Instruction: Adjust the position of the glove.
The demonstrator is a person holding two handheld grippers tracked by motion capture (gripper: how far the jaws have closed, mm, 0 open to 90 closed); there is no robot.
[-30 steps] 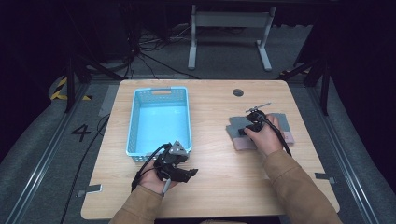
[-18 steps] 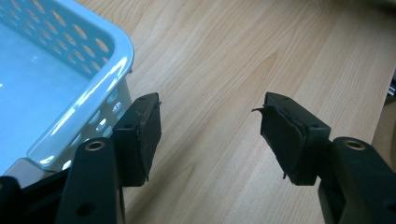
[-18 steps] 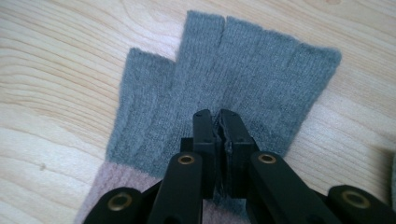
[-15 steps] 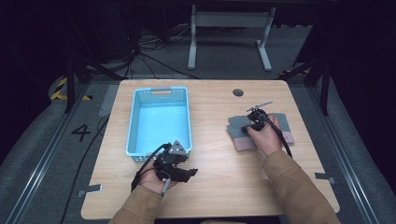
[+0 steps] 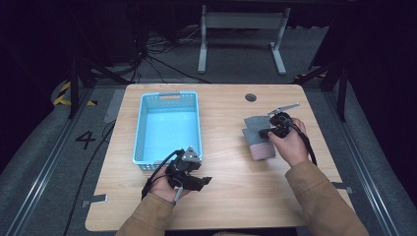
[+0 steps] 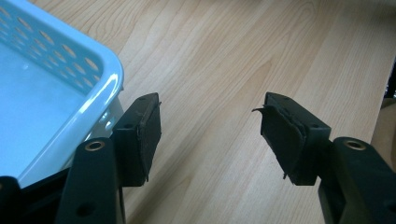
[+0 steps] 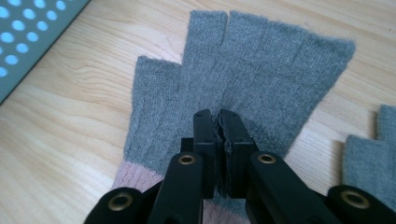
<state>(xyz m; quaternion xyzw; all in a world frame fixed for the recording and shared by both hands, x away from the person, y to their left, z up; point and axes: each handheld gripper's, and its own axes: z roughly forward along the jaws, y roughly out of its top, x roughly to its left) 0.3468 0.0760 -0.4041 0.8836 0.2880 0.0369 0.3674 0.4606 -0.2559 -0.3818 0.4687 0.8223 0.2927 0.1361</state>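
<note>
The right tongs (image 7: 220,135) are pinched shut on the middle of a grey glove (image 7: 243,84) lying flat on the counter (image 5: 231,196), fingers pointing away from the hand. The basket (image 5: 167,129) sits well off to its left, empty. The left tongs (image 6: 210,135) gape open just beside the basket's near corner

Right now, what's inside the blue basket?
The blue basket looks bare inside; its pale floor shows in the high view. The strip just behind its near wall is hidden by the left gripper. The grey glove lies on the table, outside it.
</note>
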